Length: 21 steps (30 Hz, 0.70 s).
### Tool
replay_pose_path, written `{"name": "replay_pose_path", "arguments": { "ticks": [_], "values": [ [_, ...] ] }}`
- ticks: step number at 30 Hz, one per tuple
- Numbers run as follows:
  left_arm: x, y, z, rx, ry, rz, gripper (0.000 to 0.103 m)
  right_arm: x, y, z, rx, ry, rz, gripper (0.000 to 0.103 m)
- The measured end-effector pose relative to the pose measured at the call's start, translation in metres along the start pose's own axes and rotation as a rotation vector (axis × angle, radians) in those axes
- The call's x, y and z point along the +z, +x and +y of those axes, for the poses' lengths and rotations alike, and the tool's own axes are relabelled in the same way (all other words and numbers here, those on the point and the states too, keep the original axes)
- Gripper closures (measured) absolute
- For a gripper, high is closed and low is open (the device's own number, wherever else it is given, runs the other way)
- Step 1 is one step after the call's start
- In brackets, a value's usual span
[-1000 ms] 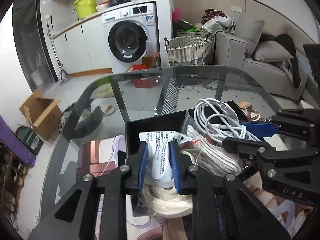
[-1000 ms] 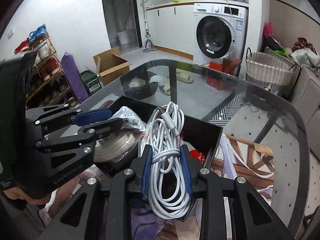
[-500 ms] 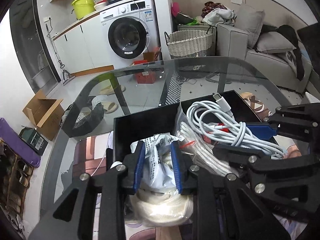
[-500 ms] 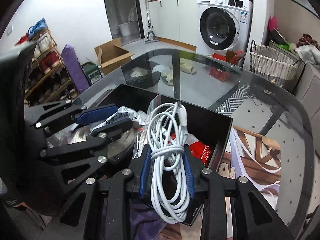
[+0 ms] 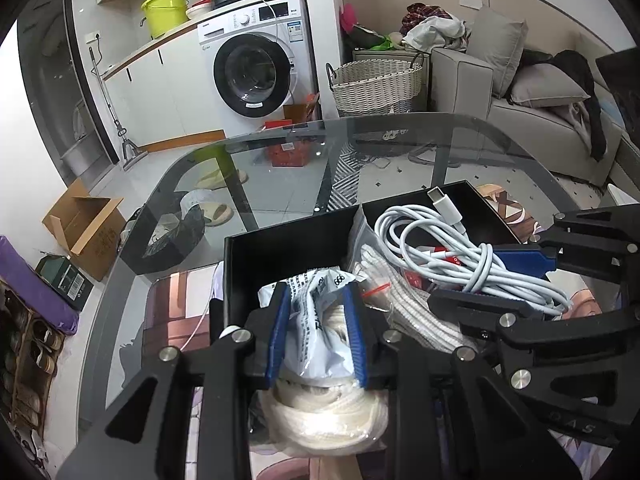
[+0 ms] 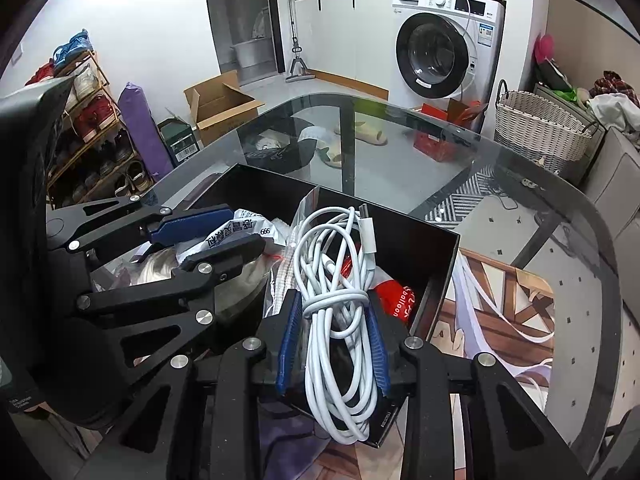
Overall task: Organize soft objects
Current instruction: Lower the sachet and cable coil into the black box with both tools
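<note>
Jaws pinch crinkly bagged rope (image 5: 320, 332) left, glossy coiled white cable (image 6: 340, 300) right

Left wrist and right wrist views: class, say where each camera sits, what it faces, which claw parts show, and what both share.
Left wrist: on the left claw, facing the bag it grips over the box; right claw at right.
Right wrist: on the right claw, facing its cable; left claw at left.
Shared: box, bag, cable, washer.
</note>
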<state>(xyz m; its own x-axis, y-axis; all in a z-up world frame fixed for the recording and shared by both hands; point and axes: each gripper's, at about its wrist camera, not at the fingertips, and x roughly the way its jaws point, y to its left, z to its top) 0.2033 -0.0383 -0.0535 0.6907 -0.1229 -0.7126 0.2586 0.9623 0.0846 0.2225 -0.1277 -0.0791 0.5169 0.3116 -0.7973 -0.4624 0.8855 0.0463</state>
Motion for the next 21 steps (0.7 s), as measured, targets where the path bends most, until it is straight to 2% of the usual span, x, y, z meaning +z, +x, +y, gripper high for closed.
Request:
{"name": "replay_pose_path", "arguments": {
  "ticks": [5,9,12,13,15,21],
  "values": [
    [-0.001,0.0,0.001,-0.001,-0.002,0.0,0.077,-0.001,-0.001,0.001,-0.007,0.0,0.005,0.07],
    [-0.003,-0.001,0.004,0.0,-0.001,0.0,0.077,0.0,-0.006,0.0,-0.005,0.018,0.016,0.062],
    [-0.001,-0.002,0.005,0.003,0.0,0.0,0.077,0.001,-0.016,-0.001,0.008,0.023,-0.01,0.062],
    [-0.001,-0.002,0.005,0.002,-0.002,0.001,0.077,0.001,-0.019,0.0,0.008,0.019,-0.018,0.064],
    [-0.002,-0.002,0.004,0.003,0.0,0.003,0.077,0.001,-0.019,0.003,-0.006,-0.001,-0.024,0.074],
    [-0.004,-0.005,0.008,-0.001,-0.012,0.013,0.077,-0.003,-0.011,0.004,-0.005,-0.016,-0.007,0.075]
  ]
}}
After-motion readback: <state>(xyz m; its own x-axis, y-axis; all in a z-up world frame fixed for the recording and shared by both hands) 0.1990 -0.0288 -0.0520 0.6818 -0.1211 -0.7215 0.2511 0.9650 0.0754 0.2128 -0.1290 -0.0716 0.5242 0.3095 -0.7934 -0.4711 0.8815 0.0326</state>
